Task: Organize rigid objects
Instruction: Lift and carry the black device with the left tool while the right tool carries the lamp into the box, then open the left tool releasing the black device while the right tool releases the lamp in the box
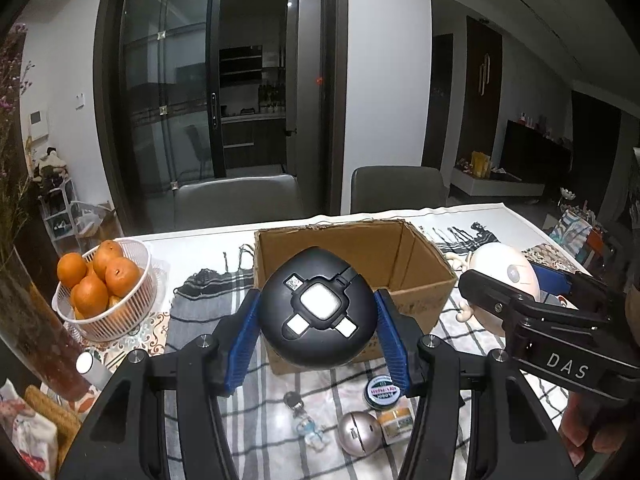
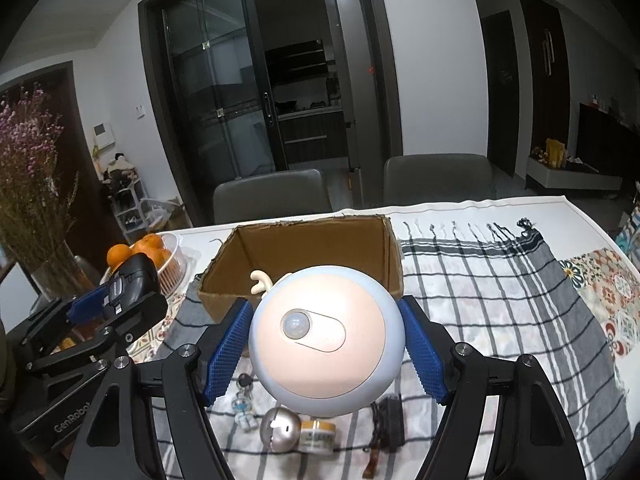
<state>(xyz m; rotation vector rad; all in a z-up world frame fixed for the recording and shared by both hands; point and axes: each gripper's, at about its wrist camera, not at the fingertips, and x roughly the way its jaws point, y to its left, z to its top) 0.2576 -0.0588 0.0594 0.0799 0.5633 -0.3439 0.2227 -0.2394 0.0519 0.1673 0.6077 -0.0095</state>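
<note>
Both claws are loaded. The left gripper (image 1: 318, 312) has its blue pads spread wide and clamped on either side of a round black gadget (image 1: 318, 308) with white square patches on its face, held up off the table just in front of the open cardboard box (image 1: 420, 268). The right gripper (image 2: 326, 340) is opened about as wide, pinching a pale blue and cream dome-shaped night light (image 2: 326, 340) with a little sensor bump and an antler sticking off its top, also hovering near the box's front edge. Down on the checked cloth (image 2: 500, 300) sit a silver ball (image 2: 280, 428), a small astronaut keychain (image 2: 244, 404) and a little jar (image 2: 318, 434). A white basket of oranges (image 1: 100, 280) is off to the left.
</note>
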